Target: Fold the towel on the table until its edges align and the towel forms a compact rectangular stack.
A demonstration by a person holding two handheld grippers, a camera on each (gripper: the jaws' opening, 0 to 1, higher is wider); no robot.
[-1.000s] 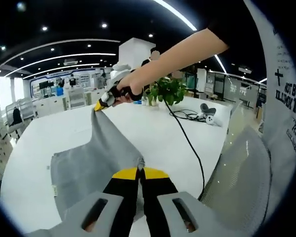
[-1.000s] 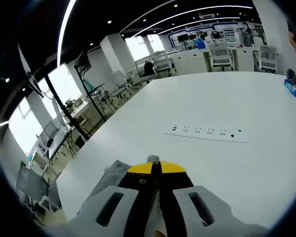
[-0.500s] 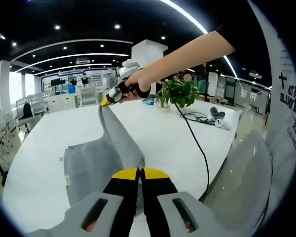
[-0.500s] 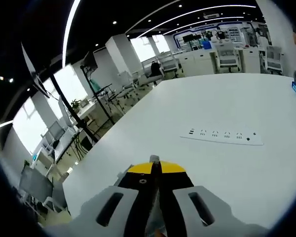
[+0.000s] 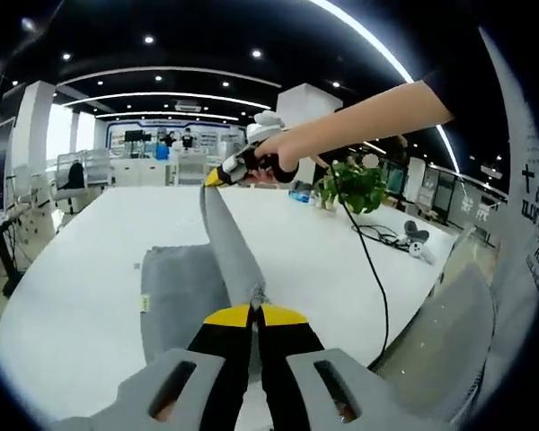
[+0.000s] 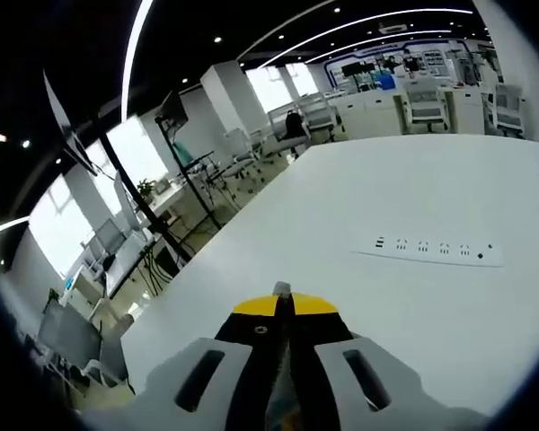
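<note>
A grey towel (image 5: pixel 184 292) lies partly on the white table (image 5: pixel 81 269), with one edge lifted into a taut ridge between both grippers. My left gripper (image 5: pixel 255 310) is shut on the near corner of the towel. In the left gripper view the right gripper (image 5: pixel 217 177), held by a person's hand, pinches the far corner above the table. In the right gripper view my right gripper (image 6: pixel 282 303) is shut, with a sliver of grey cloth showing at its yellow tips; the rest of the towel is hidden below it.
A white power strip (image 6: pixel 431 251) lies on the table ahead of the right gripper. A potted plant (image 5: pixel 355 186), a black cable (image 5: pixel 373 269) and a small device (image 5: pixel 417 242) sit on the table's right side. A grey chair back (image 5: pixel 431 346) stands at lower right.
Both grippers have carried the towel's lifted edge further over the flat part; the fold ridge stands steeper. The right gripper view has shifted, with the power strip sliding right.
</note>
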